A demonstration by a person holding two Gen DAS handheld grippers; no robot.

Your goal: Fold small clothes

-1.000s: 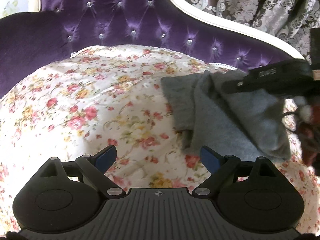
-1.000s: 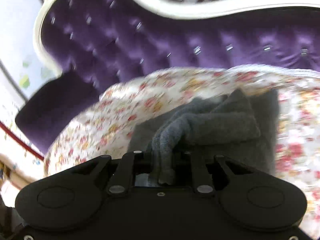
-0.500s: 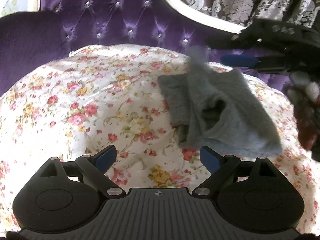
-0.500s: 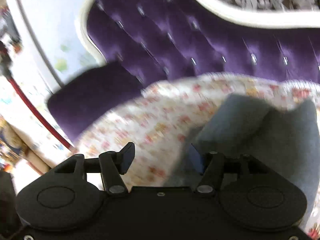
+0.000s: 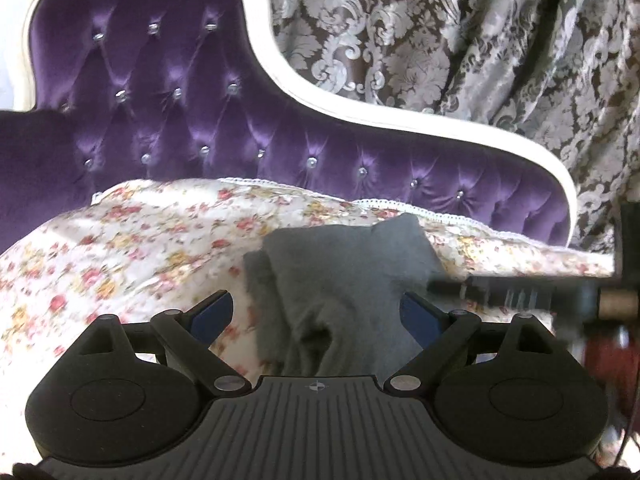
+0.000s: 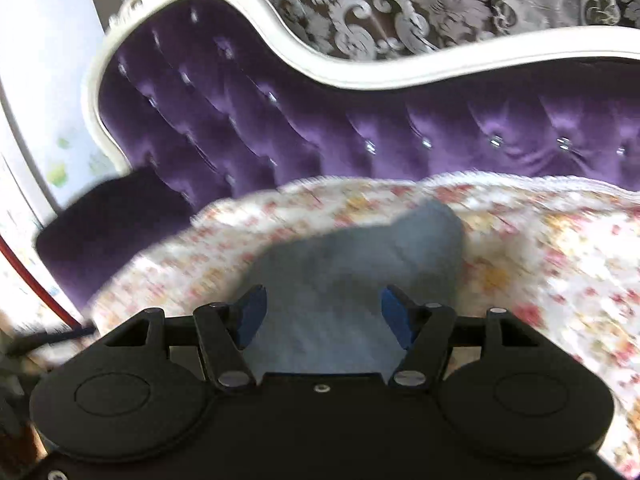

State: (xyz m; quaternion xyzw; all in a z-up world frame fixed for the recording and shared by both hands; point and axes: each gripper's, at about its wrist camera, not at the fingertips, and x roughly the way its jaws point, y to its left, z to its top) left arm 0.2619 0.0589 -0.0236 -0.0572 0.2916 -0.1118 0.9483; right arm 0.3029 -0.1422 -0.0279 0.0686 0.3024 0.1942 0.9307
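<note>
Both grippers hang spread and empty over the grey garment on the floral cover. It fills lower centre between the left gripper and right gripper alike, long axis running up-frame; neither looks nearer.

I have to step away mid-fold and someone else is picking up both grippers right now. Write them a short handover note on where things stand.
Left gripper: jaws open, holding nothing, with the grey garment lying ahead of it.
Right gripper: jaws open, empty, above the same garment.
The garment lies on the floral cover of the purple sofa, partly folded over itself, with one corner sticking up at the far end and a loose hollow at the near edge.
Done: a first fold appears laid.
Left: flatten the raised corner, tidy the near edge, finish folding. Both views are blurred, so check the edges before gripping.
</note>
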